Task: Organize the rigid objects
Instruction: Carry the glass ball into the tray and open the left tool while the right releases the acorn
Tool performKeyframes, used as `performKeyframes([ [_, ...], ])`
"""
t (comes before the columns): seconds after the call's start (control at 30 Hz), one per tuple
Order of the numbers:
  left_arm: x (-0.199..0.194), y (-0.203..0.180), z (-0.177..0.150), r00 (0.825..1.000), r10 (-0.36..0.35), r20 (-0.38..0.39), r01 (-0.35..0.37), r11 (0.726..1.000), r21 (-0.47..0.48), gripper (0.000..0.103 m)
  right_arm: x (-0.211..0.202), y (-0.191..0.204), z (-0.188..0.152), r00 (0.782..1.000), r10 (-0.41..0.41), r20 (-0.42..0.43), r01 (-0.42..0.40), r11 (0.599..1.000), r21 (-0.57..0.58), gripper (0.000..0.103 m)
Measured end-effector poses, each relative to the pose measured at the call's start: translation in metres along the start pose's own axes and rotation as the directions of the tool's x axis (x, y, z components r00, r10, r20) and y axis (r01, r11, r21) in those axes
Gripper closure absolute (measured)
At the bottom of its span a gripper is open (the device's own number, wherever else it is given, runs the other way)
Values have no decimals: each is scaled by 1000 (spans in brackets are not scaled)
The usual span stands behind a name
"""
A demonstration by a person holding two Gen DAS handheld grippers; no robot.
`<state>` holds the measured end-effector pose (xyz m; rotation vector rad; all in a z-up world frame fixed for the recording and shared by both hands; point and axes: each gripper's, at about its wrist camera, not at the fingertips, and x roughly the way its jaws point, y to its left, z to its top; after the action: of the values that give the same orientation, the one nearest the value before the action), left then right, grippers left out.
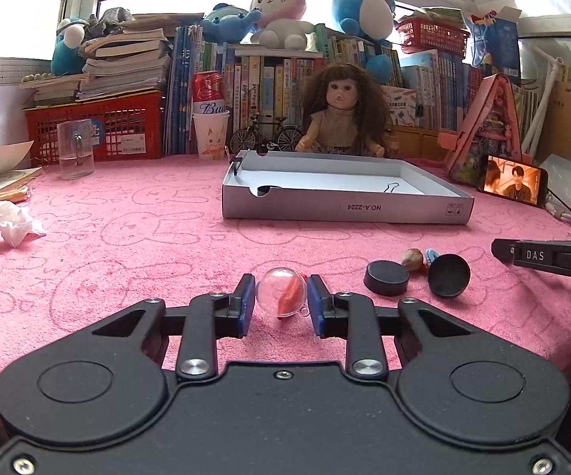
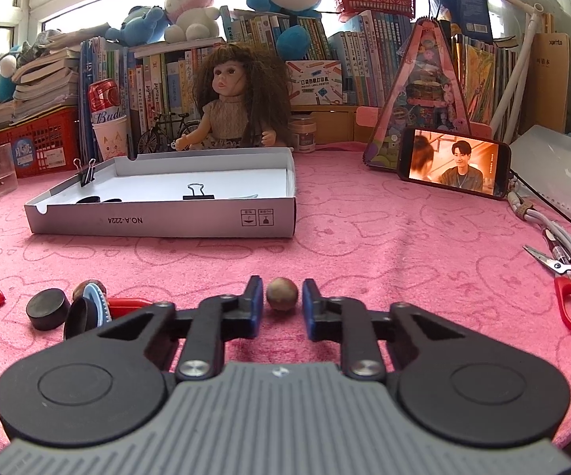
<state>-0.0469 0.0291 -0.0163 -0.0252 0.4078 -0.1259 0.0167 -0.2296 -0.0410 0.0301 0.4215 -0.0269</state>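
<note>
Clear round capsule (image 1: 282,293) between blue-padded left tongs (image 1: 281,304).

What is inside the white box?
Inside the white box lies a black binder clip; another binder clip is clipped on its left wall. Something dark and something pale peek over the front wall, which hides the rest of the floor.

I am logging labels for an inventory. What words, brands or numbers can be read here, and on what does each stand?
"NO.A-2224", upside down, on the grey box's front wall.
"Bud", partly hidden, on the red can.
"DAS" on the right gripper's finger.
"POCKET LABEL PRINTER" on the printer carton.
"xprinta", faint, on the brown board.
Book spines and red crate label: too small to read.
</note>
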Motion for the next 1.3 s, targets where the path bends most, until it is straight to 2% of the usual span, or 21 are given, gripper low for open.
performKeyframes([
  [0.27, 3, -2, 9, 1000, 13, 26, -13, 1000, 6, 76, -3, -1, 5, 1000, 6, 19, -6, 1000, 15, 81],
  [0.5, 19, -2, 26, 999, 39, 14, -39, 999, -3, 77, -2, -2, 12, 1000, 21, 24, -22, 999, 35, 81],
  [0.8, 42, -3, 53, 999, 38, 13, -38, 999, 0, 77, 5, -2, 27, 998, 52, 28, -54, 997, 56, 81],
  [1.07, 69, -4, 84, 999, -15, 31, 15, 1000, -6, 77, 21, 0, 48, 994, 106, 19, -107, 991, 84, 81],
  [1.3, 103, -8, 106, 995, -103, -17, 103, 994, -38, 77, 44, 3, 73, 984, 176, -28, -171, 978, 118, 81],
])
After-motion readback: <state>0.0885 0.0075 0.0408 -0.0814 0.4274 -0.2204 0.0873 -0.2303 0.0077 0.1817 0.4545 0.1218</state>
